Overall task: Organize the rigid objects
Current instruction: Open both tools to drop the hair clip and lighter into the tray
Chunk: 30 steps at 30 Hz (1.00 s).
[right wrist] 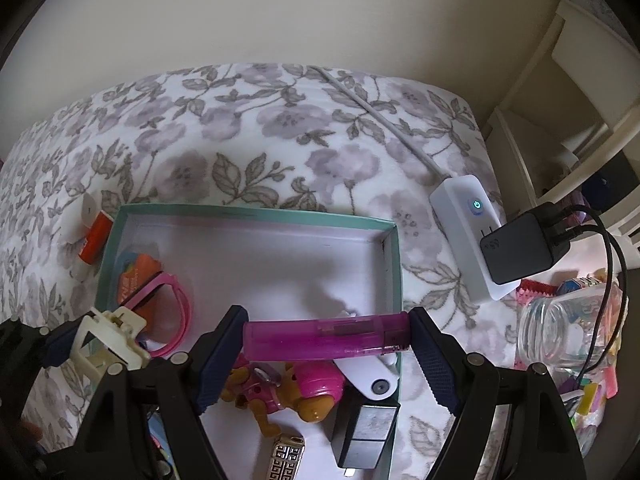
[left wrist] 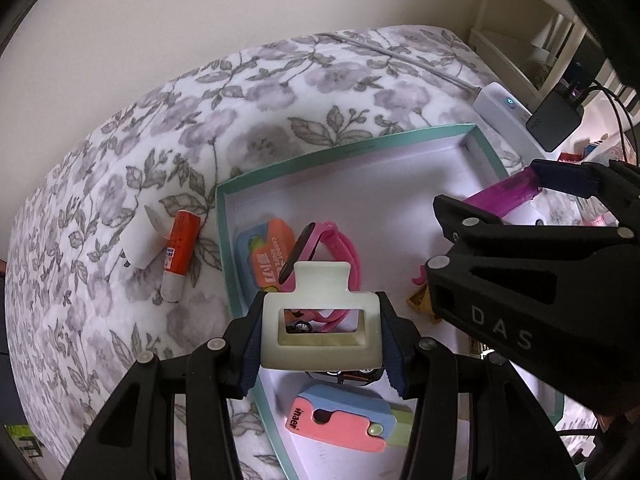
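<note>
My left gripper (left wrist: 320,336) is shut on a cream hair claw clip (left wrist: 320,320), held over the near left part of a teal-rimmed box (left wrist: 344,148). My right gripper (right wrist: 328,340) is shut on a purple lighter (right wrist: 324,338), gripped end to end, and it hangs over the box's right half. That lighter (left wrist: 500,196) and the right gripper's black fingers (left wrist: 500,248) also show in the left wrist view. Inside the box lie a pink watch (left wrist: 336,252), an orange and blue case (left wrist: 264,256), a pink and blue folding tool (left wrist: 344,416), a toy dog (right wrist: 280,392) and a black charger (right wrist: 364,432).
On the floral blanket left of the box lie an orange glue stick (left wrist: 180,256) and a white cap (left wrist: 144,240). A white power strip (right wrist: 468,232) with a black adapter (right wrist: 520,248) and cables sits right of the box. A clear jar (right wrist: 560,328) stands further right.
</note>
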Each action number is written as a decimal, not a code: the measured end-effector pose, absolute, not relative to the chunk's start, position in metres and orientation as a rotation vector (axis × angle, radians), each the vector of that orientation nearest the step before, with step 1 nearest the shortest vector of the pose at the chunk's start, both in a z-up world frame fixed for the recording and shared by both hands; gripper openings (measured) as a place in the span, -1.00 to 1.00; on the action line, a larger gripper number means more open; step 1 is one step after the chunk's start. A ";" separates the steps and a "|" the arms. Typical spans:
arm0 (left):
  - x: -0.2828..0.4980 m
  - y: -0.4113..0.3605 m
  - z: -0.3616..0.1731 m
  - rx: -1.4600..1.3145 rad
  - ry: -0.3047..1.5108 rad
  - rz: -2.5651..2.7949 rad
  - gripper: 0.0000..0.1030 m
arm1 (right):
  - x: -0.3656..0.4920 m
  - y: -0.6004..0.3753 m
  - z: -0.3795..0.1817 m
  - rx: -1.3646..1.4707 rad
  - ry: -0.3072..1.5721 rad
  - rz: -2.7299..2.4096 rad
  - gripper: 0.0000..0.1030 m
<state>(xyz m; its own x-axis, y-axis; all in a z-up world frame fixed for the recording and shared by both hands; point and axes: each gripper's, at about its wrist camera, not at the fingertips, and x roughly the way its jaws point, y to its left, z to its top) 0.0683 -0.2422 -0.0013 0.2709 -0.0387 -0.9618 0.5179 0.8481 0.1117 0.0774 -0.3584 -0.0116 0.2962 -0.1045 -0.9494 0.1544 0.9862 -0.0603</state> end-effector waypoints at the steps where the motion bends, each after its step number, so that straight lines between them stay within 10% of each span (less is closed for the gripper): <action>1: 0.069 -0.242 -0.002 0.449 1.252 -0.392 0.02 | 0.077 -0.358 -0.012 0.046 1.258 -0.168 0.62; 30: 0.088 -0.221 0.026 0.318 1.245 -0.378 0.38 | 0.079 -0.360 0.000 0.107 1.232 -0.160 0.68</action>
